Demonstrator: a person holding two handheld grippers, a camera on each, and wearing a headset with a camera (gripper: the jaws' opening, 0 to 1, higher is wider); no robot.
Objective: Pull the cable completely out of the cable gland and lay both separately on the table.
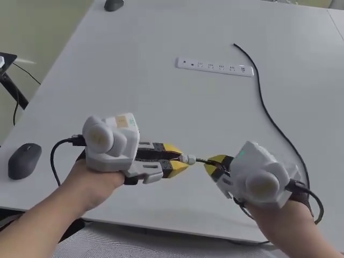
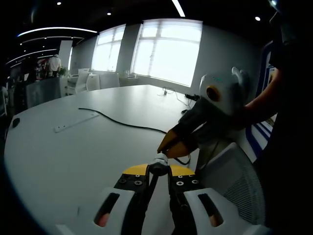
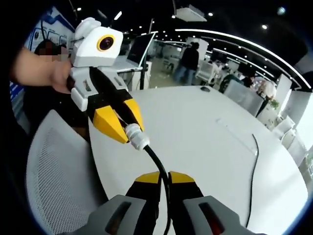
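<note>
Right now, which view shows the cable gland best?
The right gripper view: the white cable gland shows side-on, held at the left gripper's tips, with the black cable leaving it. The head view shows the gland small, from above; the left gripper view shows it end-on, partly hidden between its own jaws.

Most of the cable gland [image 3: 136, 136] is buried between the left gripper [image 1: 181, 161]'s jaws, only its white end pokes out. The cable [image 3: 157, 161] dives between the right gripper [image 3: 164, 176]'s jaws, so its tail end is hidden. At the table [image 1: 161, 102]'s far edge, a dark mouse [image 1: 113, 4] gets chopped by the picture's top. The background people [image 3: 188, 61] are too blurry to make out.
</note>
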